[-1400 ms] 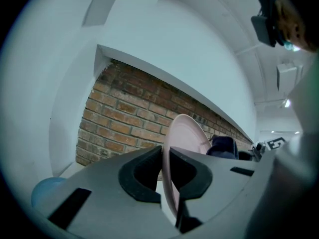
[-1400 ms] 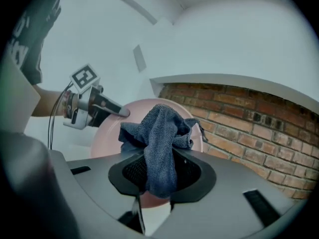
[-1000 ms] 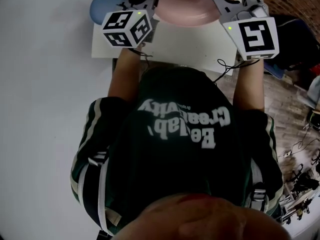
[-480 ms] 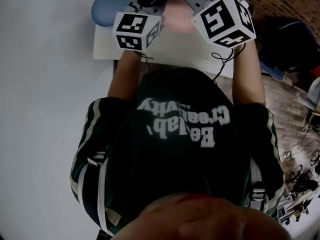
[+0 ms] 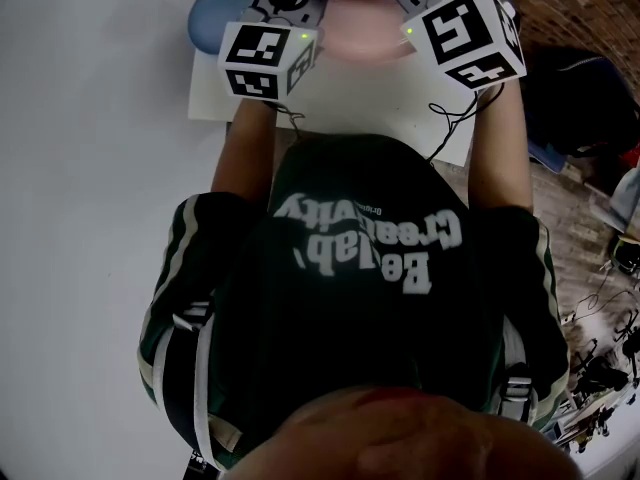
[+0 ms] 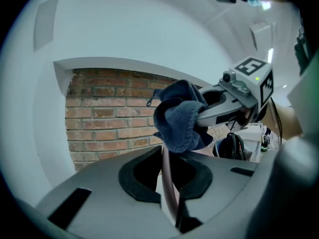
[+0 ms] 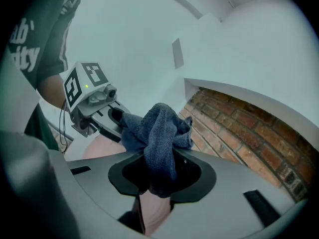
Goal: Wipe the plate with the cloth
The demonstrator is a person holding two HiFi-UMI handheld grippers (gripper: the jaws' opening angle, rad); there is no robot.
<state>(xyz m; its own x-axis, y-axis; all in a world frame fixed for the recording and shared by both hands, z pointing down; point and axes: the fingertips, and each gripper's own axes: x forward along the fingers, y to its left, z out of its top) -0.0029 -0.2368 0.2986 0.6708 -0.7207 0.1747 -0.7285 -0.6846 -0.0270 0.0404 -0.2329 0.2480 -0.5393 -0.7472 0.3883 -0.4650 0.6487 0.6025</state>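
The pink plate point(image 5: 362, 26) is held off the white table at the top of the head view. My left gripper point(image 6: 167, 159) is shut on its rim, and the plate point(image 6: 170, 193) shows edge-on between the jaws. The dark blue cloth point(image 7: 158, 133) is bunched in my right gripper point(image 7: 160, 169), which is shut on it. In the left gripper view the cloth point(image 6: 179, 117) rests against the plate's upper rim just beyond my jaws. Both marker cubes point(image 5: 268, 58) point(image 5: 466, 34) hide the fingertips in the head view.
A blue plate point(image 5: 212, 12) lies on the white table point(image 5: 380, 98) left of the pink one. A brick wall point(image 6: 114, 113) stands behind the table. Dark bags and cables sit on the floor at the right point(image 5: 580, 98). The person's torso fills the lower head view.
My right gripper has swung left and rolled, bringing the cloth in over the pink plate. The left gripper has rolled a little while keeping hold of the plate.
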